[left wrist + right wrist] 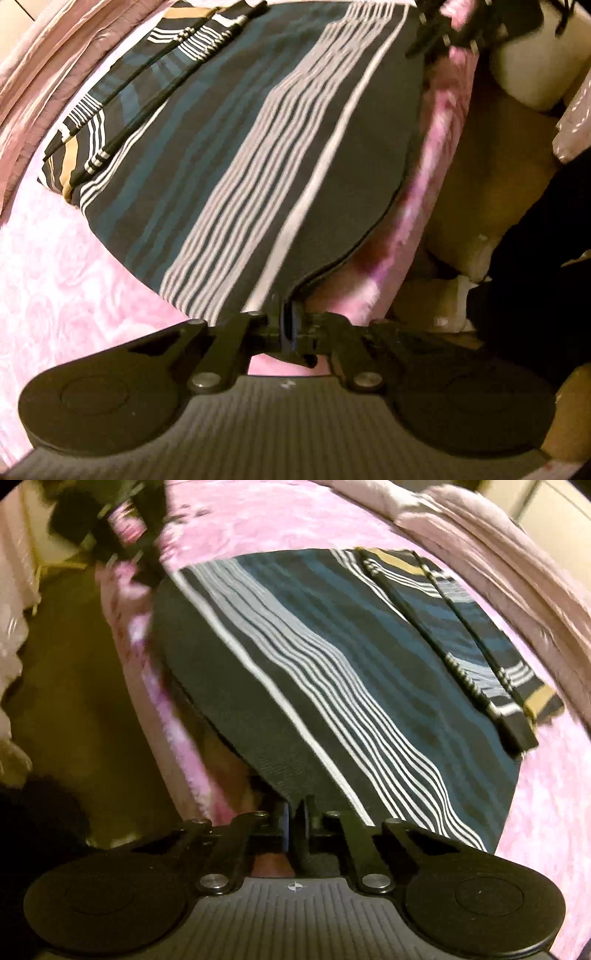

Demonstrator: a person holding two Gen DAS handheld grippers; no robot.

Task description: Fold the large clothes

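Pink bedspread (55,266) under striped garment (229,177). Left gripper (291,325) and right gripper (293,812) each pinch a near hem corner. Next, likely: lift together, fold far.

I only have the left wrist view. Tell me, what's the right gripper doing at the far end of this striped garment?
Observer: The right gripper is shut on the striped garment at its near hem corner.
Operator: Is anything folded at the far side?
Observer: Yes, a sleeve with a tan band lies folded across the body.
Operator: What's beyond that side of the bed?
Observer: A bare floor beside the pink bedspread.
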